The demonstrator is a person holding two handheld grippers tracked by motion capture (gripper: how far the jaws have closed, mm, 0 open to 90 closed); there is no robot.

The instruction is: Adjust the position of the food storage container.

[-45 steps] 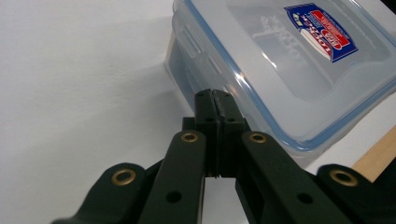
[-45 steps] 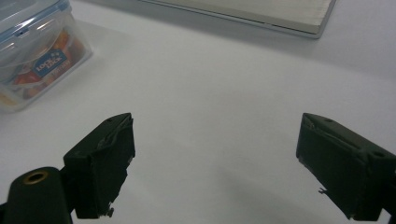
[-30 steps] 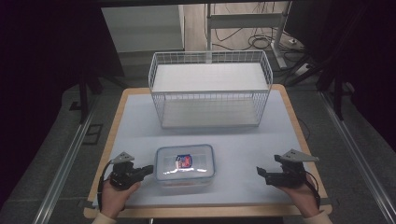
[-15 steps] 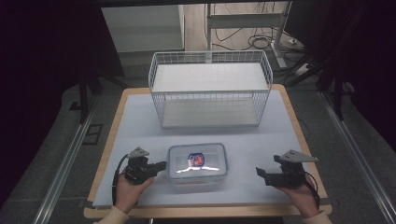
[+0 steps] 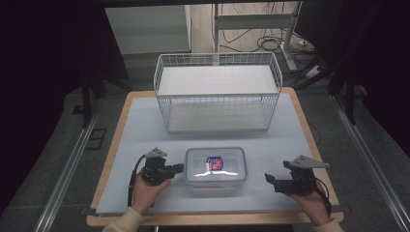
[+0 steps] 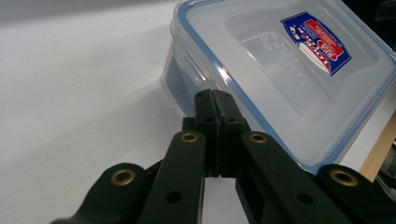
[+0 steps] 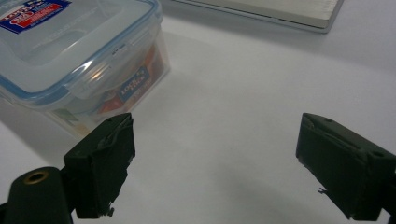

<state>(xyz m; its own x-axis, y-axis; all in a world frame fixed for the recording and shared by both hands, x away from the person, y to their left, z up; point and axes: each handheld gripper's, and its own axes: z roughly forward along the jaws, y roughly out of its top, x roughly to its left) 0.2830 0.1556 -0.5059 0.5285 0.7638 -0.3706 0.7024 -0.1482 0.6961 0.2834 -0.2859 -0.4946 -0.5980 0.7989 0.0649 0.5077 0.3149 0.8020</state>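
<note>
Container (image 5: 215,166) with blue-rimmed lid sits on desk (image 5: 145,130) before wire basket (image 5: 217,92), left claw (image 5: 177,167) clenched empty against its side, right claw (image 5: 269,180) released nearby.

Pushed by the left claw (image 5: 180,167), whose jaws are pressed together, the clear container (image 5: 215,166) sits further right, towards lower centre of the frame, than a second ago.

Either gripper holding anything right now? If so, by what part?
Nothing is held. The left gripper is shut with its tips against the side of the plastic container; the right gripper is open, apart from it.
</note>
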